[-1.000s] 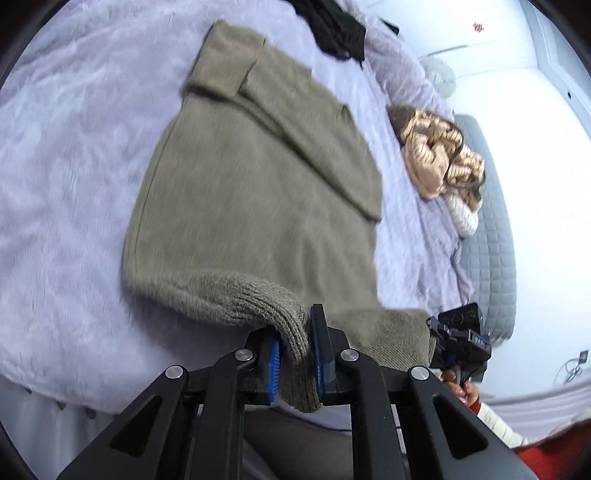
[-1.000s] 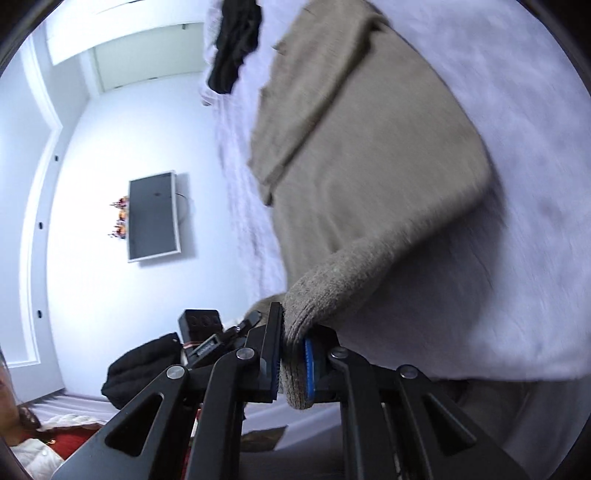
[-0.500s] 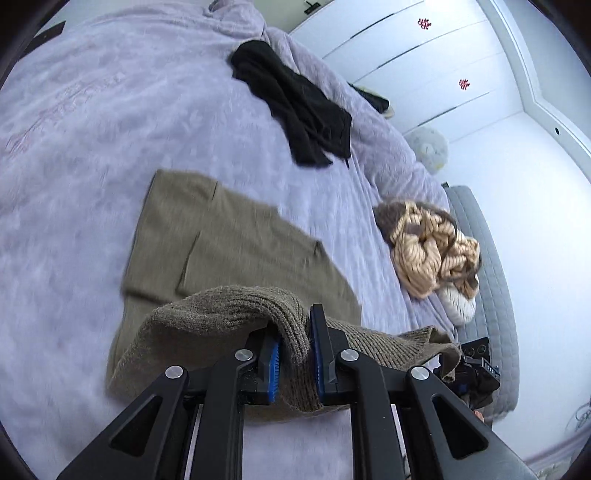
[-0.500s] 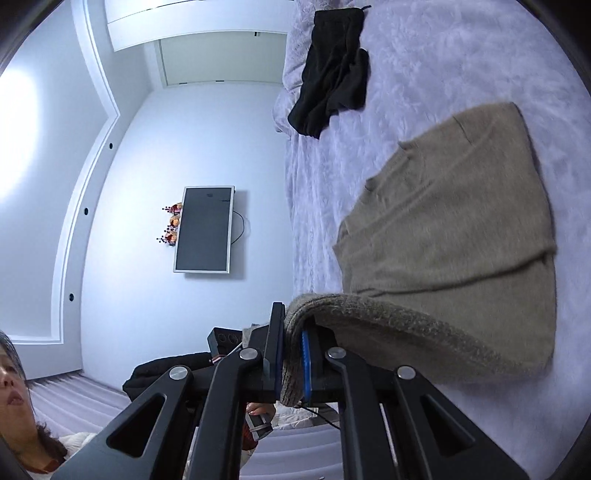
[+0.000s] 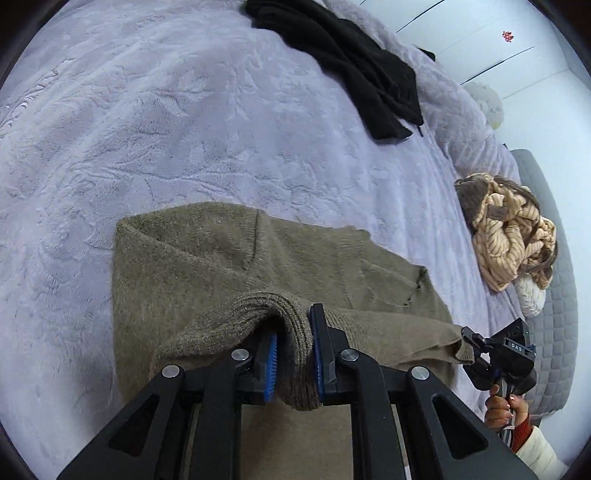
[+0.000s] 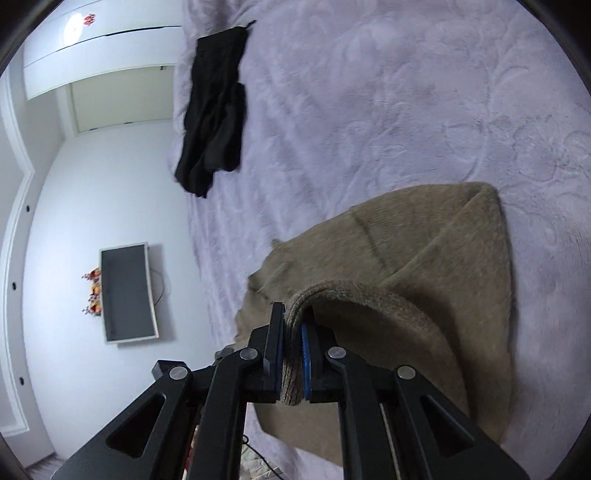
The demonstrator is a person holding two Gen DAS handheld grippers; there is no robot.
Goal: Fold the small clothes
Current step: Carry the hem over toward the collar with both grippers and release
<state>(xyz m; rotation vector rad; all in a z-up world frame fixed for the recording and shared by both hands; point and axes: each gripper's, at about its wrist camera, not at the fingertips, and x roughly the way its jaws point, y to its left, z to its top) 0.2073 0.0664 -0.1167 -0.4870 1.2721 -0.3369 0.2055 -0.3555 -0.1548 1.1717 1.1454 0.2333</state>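
Both grippers, left [image 5: 293, 354] and right [image 6: 293, 360], clamp the sweater [image 5: 229, 266] hem over the bed [image 5: 166, 122]; black garment [image 5: 354, 62] and tan knit [image 5: 513, 236] lie well apart.

Light: soft, even daylight is filling the room, bright on the white walls [image 6: 92, 206].
Glare: a ceiling lamp [image 6: 75, 26] is blowing out.
Shadows: faint ones are lying under the sweater [image 5: 207, 273].
Blur: the black garment [image 6: 214, 122] is smearing slightly.
Edges: fisheye bending, dark corners.

Both wrist cameras are looking steeply down along their fingers, sitting close over the olive sweater [image 5: 229, 266] [image 6: 424, 243]. Both are catching the lavender bedspread [image 5: 147, 110] [image 6: 388, 92], with the black garment [image 5: 351, 62] [image 6: 214, 122] lying around twelve o'clock.
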